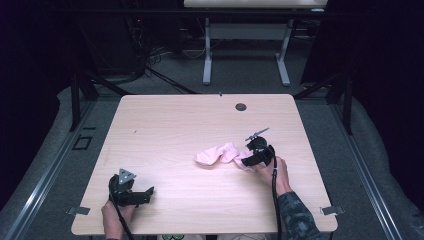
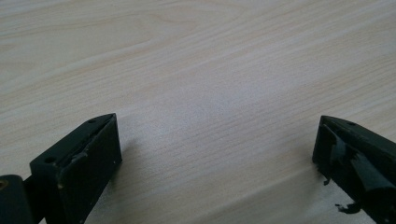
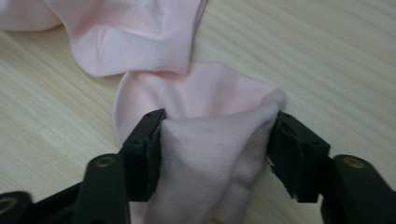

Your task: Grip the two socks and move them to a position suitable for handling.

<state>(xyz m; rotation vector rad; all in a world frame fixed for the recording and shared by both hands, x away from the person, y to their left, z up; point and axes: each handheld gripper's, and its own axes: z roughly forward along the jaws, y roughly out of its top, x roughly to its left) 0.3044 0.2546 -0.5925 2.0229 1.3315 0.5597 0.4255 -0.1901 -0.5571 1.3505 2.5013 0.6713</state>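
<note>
A pink sock (image 1: 215, 154) lies crumpled right of the middle of the wooden table (image 1: 165, 125). My right gripper (image 1: 247, 160) is at its right end, held by a hand in a camouflage sleeve. In the right gripper view the jaws pinch a raised fold of the sock (image 3: 210, 140), both pads pressing the fabric, so the right gripper (image 3: 217, 128) is shut on it. The rest of the sock spreads flat beyond the jaws. My left gripper (image 1: 148, 192) rests near the table's front left, open. Bare wood lies between the jaws of the left gripper (image 2: 217, 126).
A round cable hole (image 1: 241, 107) sits near the table's far edge. Metal brackets (image 1: 79, 210) stick out at the front corners. A second table's white legs (image 1: 207, 60) stand on the grey floor behind.
</note>
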